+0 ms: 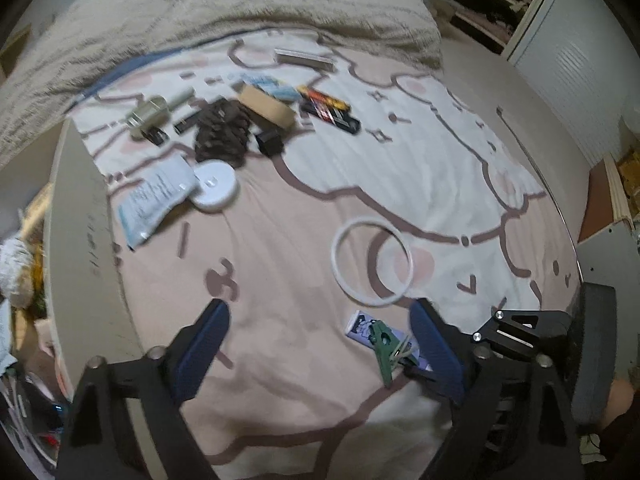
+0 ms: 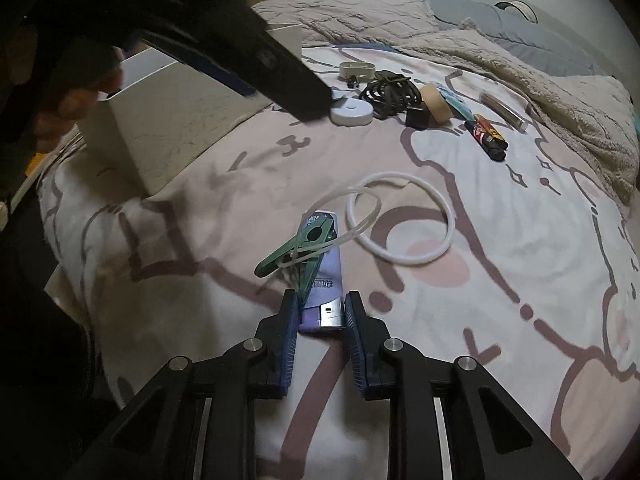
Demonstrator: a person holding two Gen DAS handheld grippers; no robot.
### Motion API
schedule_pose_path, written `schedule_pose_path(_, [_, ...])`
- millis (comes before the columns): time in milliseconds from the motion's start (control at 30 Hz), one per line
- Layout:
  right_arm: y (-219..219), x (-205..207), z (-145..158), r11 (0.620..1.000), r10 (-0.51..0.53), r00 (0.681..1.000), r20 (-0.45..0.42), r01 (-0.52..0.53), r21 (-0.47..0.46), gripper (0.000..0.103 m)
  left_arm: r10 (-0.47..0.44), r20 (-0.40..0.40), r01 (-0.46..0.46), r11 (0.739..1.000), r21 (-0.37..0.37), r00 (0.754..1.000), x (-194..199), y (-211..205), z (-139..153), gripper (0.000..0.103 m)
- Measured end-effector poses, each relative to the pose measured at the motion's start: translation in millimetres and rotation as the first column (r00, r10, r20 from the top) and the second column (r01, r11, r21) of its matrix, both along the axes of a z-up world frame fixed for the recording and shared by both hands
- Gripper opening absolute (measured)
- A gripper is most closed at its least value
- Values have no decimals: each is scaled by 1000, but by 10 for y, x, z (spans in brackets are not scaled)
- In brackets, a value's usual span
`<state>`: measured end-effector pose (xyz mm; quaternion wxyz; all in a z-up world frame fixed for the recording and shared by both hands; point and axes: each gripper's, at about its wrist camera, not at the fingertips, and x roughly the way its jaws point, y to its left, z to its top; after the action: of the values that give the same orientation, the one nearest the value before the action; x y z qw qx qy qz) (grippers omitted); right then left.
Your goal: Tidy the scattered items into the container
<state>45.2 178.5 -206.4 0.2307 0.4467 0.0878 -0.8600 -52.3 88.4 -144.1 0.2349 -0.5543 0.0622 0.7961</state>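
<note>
- Looking down both grippers at a bed (image 2: 500,240) with a pink cartoon print, stuff scattered across it.
- Right gripper (image 2: 322,312): jaws narrow, a purple lighter (image 2: 322,280) between the pads; can't tell if they're actually pressing it. A green peg (image 2: 308,248) lies across the lighter, touching it.
- Left gripper (image 1: 320,344): jaws wide, nothing between them, hanging over bare sheet, with the peg and lighter just inside its right finger.
- White ring (image 1: 372,262) sits just beyond the lighter, with clear sheet to its right.
- Container (image 2: 172,120), a pale box, stands at the left edge of the bed, open sheet between it and the lighter.
- Far pile: white disc (image 1: 214,186), paper packet (image 1: 154,200), dark cords (image 1: 222,132), tape roll (image 1: 266,106), lighters (image 1: 328,114), all close together near a fuzzy blanket (image 1: 280,4).
- Only the left view shows the packet and the bed's right edge with furniture past it.
- Only the right view shows the box's walls properly, plus a thin clear loop (image 2: 352,216) snagged on the peg.
</note>
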Motion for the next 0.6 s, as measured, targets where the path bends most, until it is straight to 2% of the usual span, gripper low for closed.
schedule_pose_path(267, [8,113,25,998,-35,999,4,35,-43,24,-73,165,78,997,-28,984,147,192,-367,56])
schedule_pose_path(600, [-35,59,-2,993,-82,997,8,83,-80,24,-103,214,99,995,28,971,236,322,-398,54])
